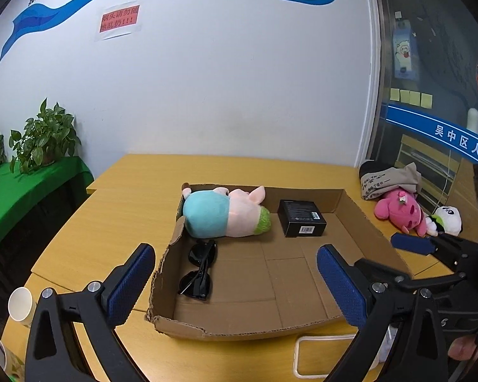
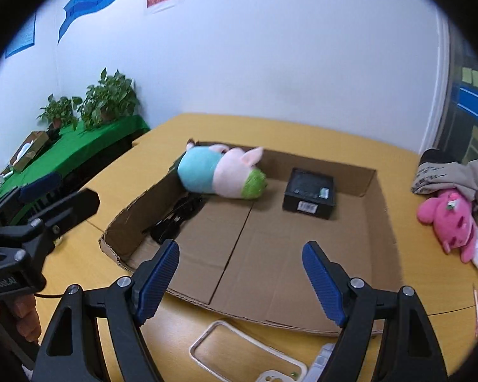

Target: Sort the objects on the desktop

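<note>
Cardboard tray (image 1: 350,210) already holds plush pig (image 1: 223,213), black box (image 1: 301,218), sunglasses (image 1: 199,267). Left gripper (image 1: 235,280) and right gripper (image 2: 240,278) both wide, empty. Next: approach pink plush (image 2: 446,219) at right, squeeze its body centrally.

Cardboard tray (image 1: 350,210): shallow, open-topped, torn along left rim; flat on yellow desk, centre.
Plush pig (image 1: 226,213): pink body, light-blue rear, green snout; lying on its side in tray's far-left corner, snout toward right.
Black box (image 1: 301,218): small, closed, barcode label on near face; flat on tray floor, far side, just right of plush pig, apart from it.
Sunglasses (image 1: 199,270): black, folded; on tray floor against left wall, near side of plush pig.
Pink plush (image 1: 401,211): lying on desk right of tray, outside it.
Panda plush (image 1: 447,221): white and black, touching pink plush, right.
Phone case (image 2: 239,350): clear, flat on desk near tray's near edge.
</note>
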The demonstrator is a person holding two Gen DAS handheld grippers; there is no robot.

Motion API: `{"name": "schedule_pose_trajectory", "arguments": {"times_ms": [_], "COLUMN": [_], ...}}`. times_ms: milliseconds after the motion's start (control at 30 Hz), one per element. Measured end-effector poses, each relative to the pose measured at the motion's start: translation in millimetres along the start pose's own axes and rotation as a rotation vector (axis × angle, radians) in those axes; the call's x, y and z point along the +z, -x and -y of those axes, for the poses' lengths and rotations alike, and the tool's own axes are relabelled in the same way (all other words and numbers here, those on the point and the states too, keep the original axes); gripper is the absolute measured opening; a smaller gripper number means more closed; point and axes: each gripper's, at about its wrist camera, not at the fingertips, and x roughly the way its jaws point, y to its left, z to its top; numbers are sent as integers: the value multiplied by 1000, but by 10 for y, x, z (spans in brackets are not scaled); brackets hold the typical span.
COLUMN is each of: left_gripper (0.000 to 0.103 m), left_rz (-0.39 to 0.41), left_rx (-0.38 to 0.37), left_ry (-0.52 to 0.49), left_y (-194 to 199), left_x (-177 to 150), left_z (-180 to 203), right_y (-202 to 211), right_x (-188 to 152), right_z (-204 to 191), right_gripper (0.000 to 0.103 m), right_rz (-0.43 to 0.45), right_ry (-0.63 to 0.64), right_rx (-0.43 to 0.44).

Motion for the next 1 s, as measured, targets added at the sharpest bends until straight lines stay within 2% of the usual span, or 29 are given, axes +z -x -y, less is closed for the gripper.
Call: {"name": "schedule_pose_trajectory", "arguments": {"times_ms": [300, 633, 1000], "left_gripper": [103, 103, 103], "left_rz": [1, -103, -201], "left_rx": [9, -3, -30], "left_ry": [35, 37, -15], "left_y": [87, -18, -179], "left_x": [-134, -543, -824], "left_z": [-10, 41, 168], "right_y": [35, -195, -407], "right_x": [-53, -367, -605], "right_z": [35, 179, 375], "right_gripper": [80, 80, 80], "right_rz": [1, -20, -65], "right_ry": [-20, -21, -15], "right_rx": [14, 51, 17]}}
